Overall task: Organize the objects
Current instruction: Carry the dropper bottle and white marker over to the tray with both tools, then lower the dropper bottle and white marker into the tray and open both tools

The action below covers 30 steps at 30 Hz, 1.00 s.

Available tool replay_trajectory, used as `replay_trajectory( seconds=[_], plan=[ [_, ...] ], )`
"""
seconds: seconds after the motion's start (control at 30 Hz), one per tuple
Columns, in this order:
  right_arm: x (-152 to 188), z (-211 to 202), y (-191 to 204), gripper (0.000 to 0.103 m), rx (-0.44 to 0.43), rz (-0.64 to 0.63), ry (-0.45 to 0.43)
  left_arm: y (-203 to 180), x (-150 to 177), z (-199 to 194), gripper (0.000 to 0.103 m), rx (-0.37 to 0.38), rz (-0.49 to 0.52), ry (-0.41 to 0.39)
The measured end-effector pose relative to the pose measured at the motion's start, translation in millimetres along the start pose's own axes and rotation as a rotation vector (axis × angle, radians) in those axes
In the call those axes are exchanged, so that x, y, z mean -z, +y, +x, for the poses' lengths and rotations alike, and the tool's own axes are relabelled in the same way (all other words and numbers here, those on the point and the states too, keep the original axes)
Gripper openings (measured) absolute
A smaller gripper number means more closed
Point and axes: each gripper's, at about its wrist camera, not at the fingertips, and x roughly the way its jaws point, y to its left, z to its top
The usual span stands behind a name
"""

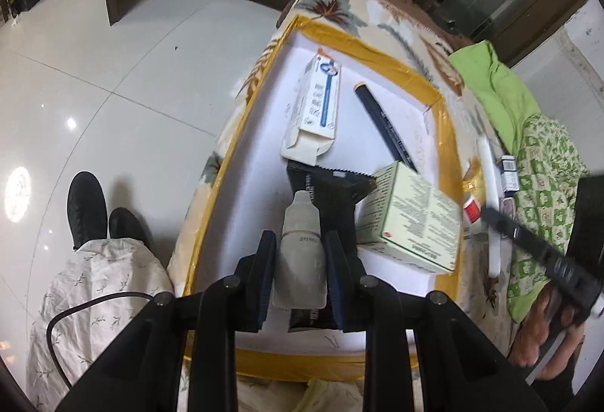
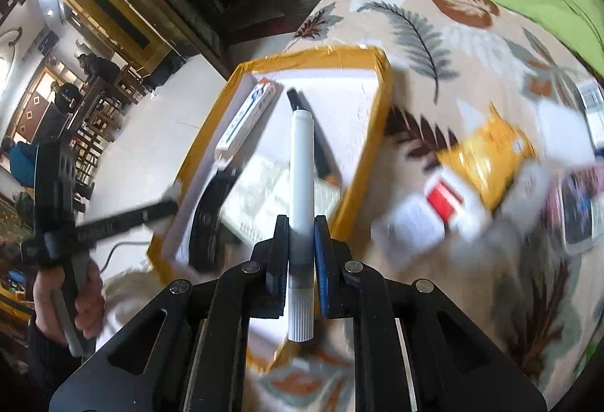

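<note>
A yellow-taped shallow box [image 1: 430,70] [image 2: 381,98] lies on a leaf-patterned cloth. In it lie a white carton [image 1: 315,102], a black pen [image 1: 385,127], a pale green carton [image 1: 411,215] and a black packet [image 1: 324,193]. My left gripper [image 1: 300,246] is shut on a small white dropper bottle [image 1: 302,249], held above the box. My right gripper [image 2: 302,227] is shut on a white marker [image 2: 301,185], held over the box's near right edge; it also shows in the left wrist view [image 1: 490,200].
On the cloth right of the box lie a yellow packet [image 2: 487,155], a red-and-white box [image 2: 441,208] and other small packs, blurred. A green cloth [image 1: 502,87] lies beyond. White tiled floor [image 1: 113,79] and my shoes [image 1: 87,208] are at left.
</note>
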Motion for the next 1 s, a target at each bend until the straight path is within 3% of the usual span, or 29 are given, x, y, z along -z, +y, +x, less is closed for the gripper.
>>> replay_trajectory(
  seconds=[0.37,0.7,1.0],
  plan=[
    [-62,57,6,0.012,0.063,-0.055,0.028,8,-1,16,0.025,0.001,-0.014,0.066],
    [-68,92,6,0.012,0.113,-0.080,0.079,12,-3,25,0.025,-0.005,-0.028,0.113],
    [-65,99,7,0.012,0.149,-0.091,0.086,18,-4,32,0.025,0.025,-0.054,0.149]
  ],
)
